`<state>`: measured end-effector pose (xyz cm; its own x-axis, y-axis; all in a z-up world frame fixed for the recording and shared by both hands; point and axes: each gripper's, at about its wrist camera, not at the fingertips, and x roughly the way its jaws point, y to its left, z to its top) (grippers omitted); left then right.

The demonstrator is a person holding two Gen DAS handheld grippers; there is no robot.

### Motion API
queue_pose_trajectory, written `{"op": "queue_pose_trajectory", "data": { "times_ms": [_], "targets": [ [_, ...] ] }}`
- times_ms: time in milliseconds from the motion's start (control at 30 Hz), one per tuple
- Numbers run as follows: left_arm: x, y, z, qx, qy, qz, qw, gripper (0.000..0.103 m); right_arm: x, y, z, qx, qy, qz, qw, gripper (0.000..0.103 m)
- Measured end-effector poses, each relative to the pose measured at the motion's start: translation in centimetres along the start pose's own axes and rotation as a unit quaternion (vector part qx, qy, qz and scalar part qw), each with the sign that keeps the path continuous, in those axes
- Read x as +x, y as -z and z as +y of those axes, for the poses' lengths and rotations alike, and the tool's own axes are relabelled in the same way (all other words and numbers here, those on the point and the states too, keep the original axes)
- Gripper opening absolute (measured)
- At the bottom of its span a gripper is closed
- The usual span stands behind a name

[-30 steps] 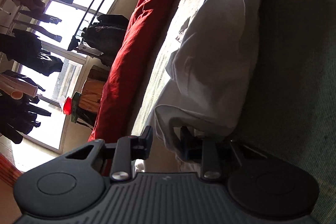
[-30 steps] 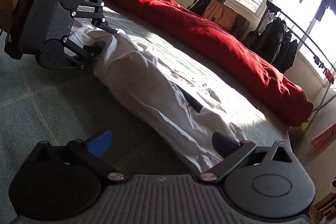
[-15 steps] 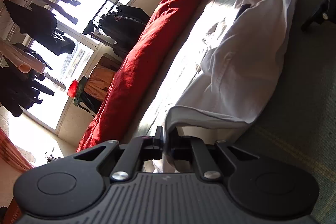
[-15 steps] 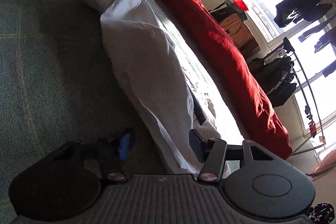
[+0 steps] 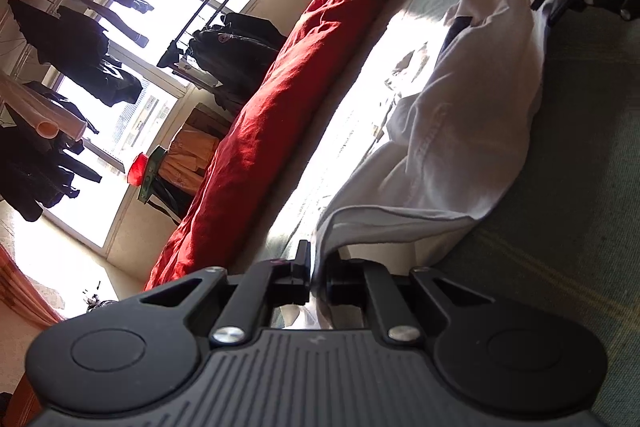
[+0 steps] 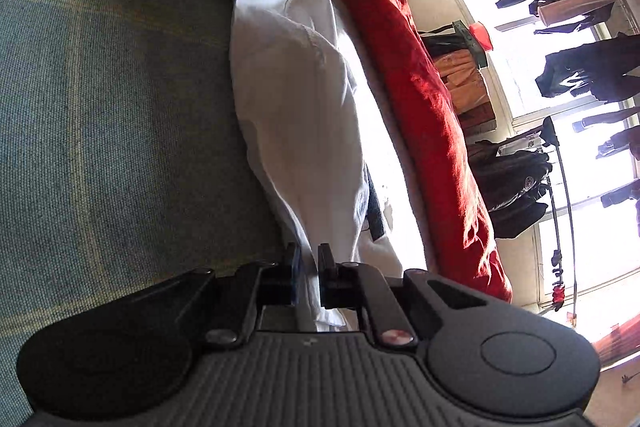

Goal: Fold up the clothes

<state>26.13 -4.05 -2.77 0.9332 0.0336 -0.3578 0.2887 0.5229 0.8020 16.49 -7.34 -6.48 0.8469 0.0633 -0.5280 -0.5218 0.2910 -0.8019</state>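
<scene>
Looked soft, light and floppy, the white garment (image 5: 460, 131) beside the red quilt (image 5: 276, 131); pinched at opposite hems by left gripper (image 5: 318, 269) and right gripper (image 6: 307, 273), both nearly closed on cloth.

Rumpled white garment (image 5: 472, 131) across bed

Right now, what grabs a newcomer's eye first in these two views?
The long red duvet rolled along the far side of the bed, glowing in sunlight from the windows hung with dark clothes. Next, the white garment stretched across the green bedcover, pinched at one end by the left gripper and at the other by the right gripper.
</scene>
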Motion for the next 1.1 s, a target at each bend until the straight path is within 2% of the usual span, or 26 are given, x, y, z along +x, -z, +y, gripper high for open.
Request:
{"op": "queue_pose_trajectory", "data": {
  "times_ms": [200,267,333,433,500,533,567,633,733,900,1100],
  "targets": [
    [-2.3,0.6,0.5,0.002,-0.007,0.008,0.9999,0.007,-3.1,0.3,-1.3,0.017,0.006,-0.003,1.0,0.005],
    [-2.4,0.7,0.2,0.006,-0.004,0.008,0.9999,0.012,-3.2,0.6,-0.8,0.012,0.005,-0.005,1.0,0.02],
    [-2.4,0.7,0.0,0.006,-0.002,0.009,0.9999,0.011,-2.8,0.8,0.1,0.002,-0.005,0.002,1.0,0.029],
    [-2.5,0.3,0.8,-0.02,-0.007,0.007,0.9997,0.007,-2.3,0.9,1.5,-0.006,-0.004,0.006,1.0,0.032],
    [-2.9,-0.1,1.6,-0.034,-0.006,0.005,0.9994,0.006,-2.6,0.6,2.1,-0.008,0.002,0.0,1.0,0.039],
    [-3.1,-0.4,1.9,-0.035,-0.004,0.002,0.9994,0.006,-2.8,0.3,2.4,-0.011,0.005,-0.007,1.0,0.048],
    [-3.2,-0.6,2.3,-0.037,-0.001,-0.001,0.9993,0.006,-3.1,-0.1,2.6,-0.009,0.009,-0.019,1.0,0.062],
    [-3.0,-1.0,3.0,-0.043,0.006,-0.002,0.9991,0.006,-3.3,-1.0,2.9,-0.001,0.015,-0.037,0.999,0.079],
    [-2.5,-1.5,3.8,-0.049,0.014,-0.004,0.9987,0.006,-2.7,-3.0,3.4,0.023,0.02,-0.046,0.998,0.079],
    [-2.1,-1.9,4.6,-0.052,0.025,-0.009,0.9983,0.006,0.1,-6.5,3.7,0.057,0.056,-0.041,0.996,0.079],
    [-2.8,-1.0,5.0,-0.051,0.027,-0.01,0.9983,0.007,2.7,-7.6,3.0,0.087,0.116,-0.019,0.989,0.079]
  ]
}}
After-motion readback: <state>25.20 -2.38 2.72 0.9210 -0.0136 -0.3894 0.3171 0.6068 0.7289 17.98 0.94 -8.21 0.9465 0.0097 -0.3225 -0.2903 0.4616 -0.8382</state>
